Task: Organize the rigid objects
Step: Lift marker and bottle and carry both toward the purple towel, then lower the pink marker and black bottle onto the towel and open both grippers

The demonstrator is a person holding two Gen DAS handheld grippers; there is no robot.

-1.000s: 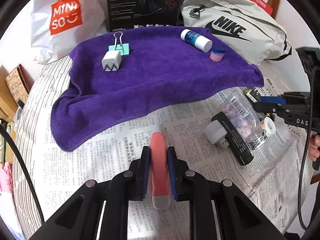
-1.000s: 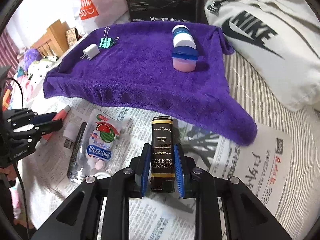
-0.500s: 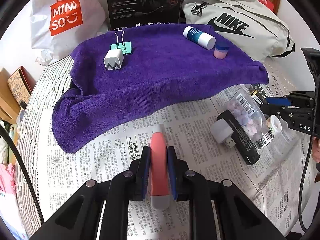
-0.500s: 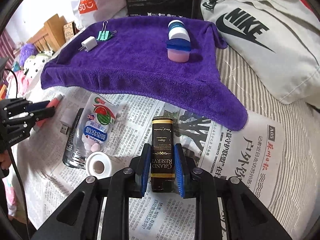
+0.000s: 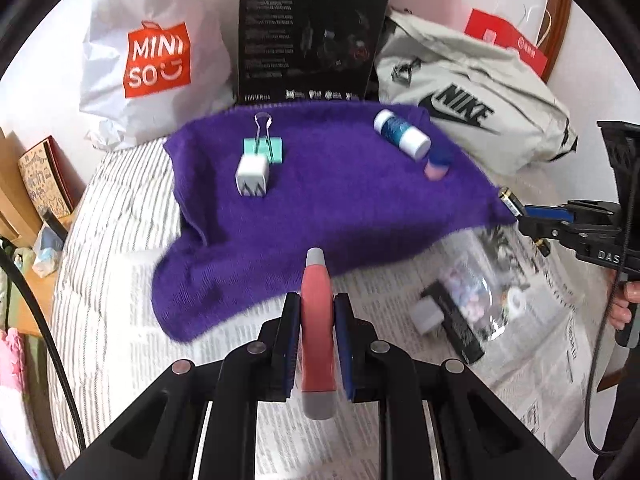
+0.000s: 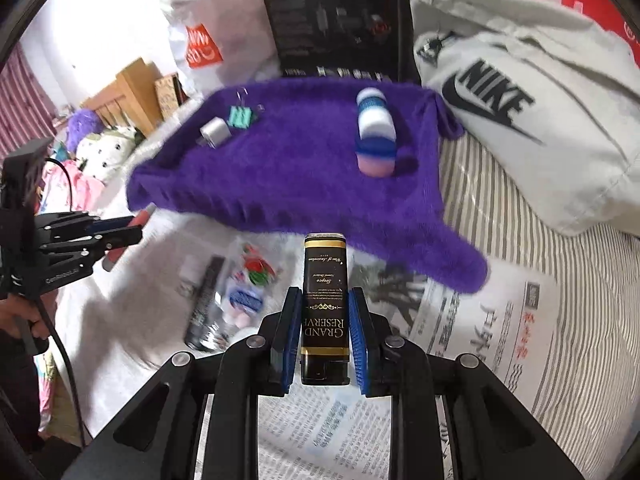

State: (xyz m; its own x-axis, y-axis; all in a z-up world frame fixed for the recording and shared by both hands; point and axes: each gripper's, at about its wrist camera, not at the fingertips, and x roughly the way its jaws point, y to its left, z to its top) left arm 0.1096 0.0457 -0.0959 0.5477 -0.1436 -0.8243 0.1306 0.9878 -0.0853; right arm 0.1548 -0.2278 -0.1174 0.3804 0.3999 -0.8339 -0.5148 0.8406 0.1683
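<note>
My left gripper (image 5: 317,308) is shut on a pink tube with grey ends (image 5: 317,320), held above the newspaper just short of the purple towel (image 5: 320,196). My right gripper (image 6: 324,300) is shut on a black and gold lighter (image 6: 324,300), also held in front of the towel (image 6: 300,176). On the towel lie a white charger (image 5: 252,178), a teal binder clip (image 5: 264,146), a blue and white bottle (image 5: 402,134) and a small pink jar (image 5: 436,166). The right gripper shows at the right of the left wrist view (image 5: 520,210).
On the newspaper (image 5: 532,360) lie a clear candy jar (image 5: 468,296), a black bar (image 5: 456,324), a grey USB plug (image 5: 426,316) and a white cap (image 5: 516,300). A Miniso bag (image 5: 152,56), black box (image 5: 308,36) and Nike bag (image 5: 468,108) stand behind the towel.
Both grippers have lifted and moved forward toward the towel, each keeping its object. The views are blurred by the motion.
</note>
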